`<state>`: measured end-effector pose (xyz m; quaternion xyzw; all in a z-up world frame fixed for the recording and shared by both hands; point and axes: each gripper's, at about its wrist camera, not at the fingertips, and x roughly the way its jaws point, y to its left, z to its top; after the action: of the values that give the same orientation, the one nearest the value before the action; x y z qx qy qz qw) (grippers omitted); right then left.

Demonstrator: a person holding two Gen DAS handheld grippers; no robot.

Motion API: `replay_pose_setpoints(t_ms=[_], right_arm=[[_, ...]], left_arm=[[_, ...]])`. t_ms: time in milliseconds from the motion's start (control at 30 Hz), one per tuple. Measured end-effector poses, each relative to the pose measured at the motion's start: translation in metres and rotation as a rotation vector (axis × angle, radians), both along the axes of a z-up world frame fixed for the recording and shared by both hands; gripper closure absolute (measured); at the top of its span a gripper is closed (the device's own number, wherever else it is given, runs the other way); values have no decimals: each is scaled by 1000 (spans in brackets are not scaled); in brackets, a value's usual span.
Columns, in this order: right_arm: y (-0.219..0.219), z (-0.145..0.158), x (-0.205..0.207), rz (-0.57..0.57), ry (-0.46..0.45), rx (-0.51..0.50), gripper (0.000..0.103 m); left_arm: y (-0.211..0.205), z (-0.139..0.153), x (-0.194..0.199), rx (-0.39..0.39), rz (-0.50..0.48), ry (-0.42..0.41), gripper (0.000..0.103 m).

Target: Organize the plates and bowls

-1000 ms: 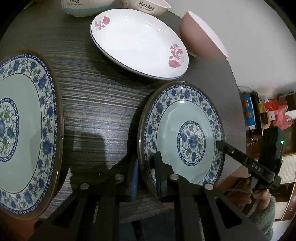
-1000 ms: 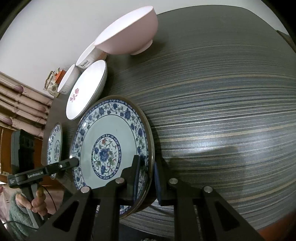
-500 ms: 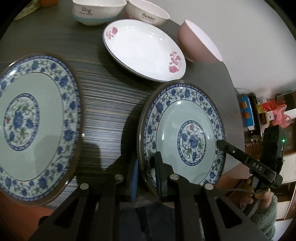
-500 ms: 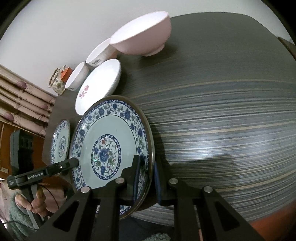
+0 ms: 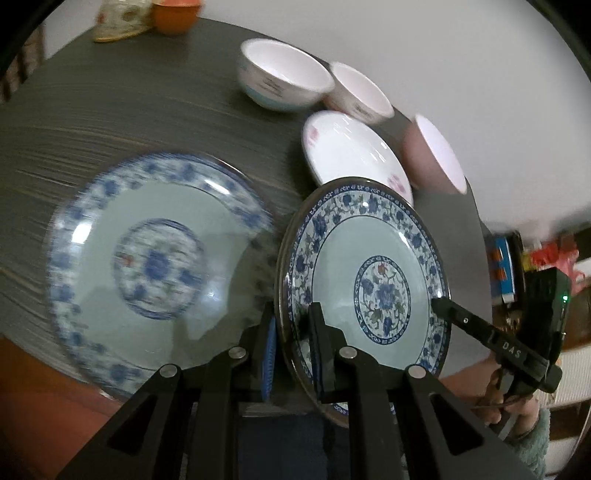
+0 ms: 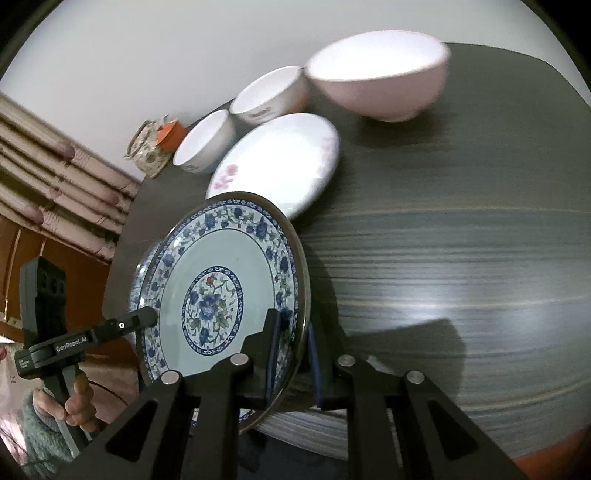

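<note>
Above the dark striped table (image 5: 147, 110), a blue-patterned plate (image 5: 373, 273) is carried by both tools: the left gripper (image 5: 293, 343) is clenched on one side of its rim, and the right gripper (image 6: 291, 350) is clenched on the opposite side. Each wrist view shows the other tool's finger resting on the far rim, with a hand in a fuzzy sleeve (image 6: 74, 402) below it. Just beside the held plate, toward the left gripper's side, lies a second blue-patterned plate (image 5: 155, 258), blurred, flat on the table. Beyond the held plate's far rim sits a white plate with pink flowers (image 6: 280, 162), partly hidden by it in the left view. Past that stand two small white bowls (image 5: 284, 85), and a larger pink bowl (image 6: 384, 74) stands beside them. An orange cup (image 5: 177, 14) and a patterned container (image 6: 147, 151) sit at the table's far edge.

Compared with a second ago, the held plate sits higher and has drawn much closer to the second blue plate, and the bowls look farther off.
</note>
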<state>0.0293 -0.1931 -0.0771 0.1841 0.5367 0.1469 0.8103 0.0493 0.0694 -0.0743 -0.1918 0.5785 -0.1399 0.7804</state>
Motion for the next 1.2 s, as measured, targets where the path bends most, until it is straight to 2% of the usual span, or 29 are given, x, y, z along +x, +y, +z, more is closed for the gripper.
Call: replay_pose_setpoints(t_ms=[300, 533, 800, 1200], right_arm=[[76, 5, 28, 94, -2, 11, 88], [120, -8, 37, 135, 30, -4, 88], [135, -18, 39, 143, 59, -14, 88], [142, -21, 35, 123, 64, -33, 86]], left_arm=[[74, 12, -2, 23, 150, -27, 90], [117, -1, -5, 29, 244, 2, 90], [138, -17, -10, 6, 294, 23, 90], [146, -26, -5, 23, 302, 31, 90]])
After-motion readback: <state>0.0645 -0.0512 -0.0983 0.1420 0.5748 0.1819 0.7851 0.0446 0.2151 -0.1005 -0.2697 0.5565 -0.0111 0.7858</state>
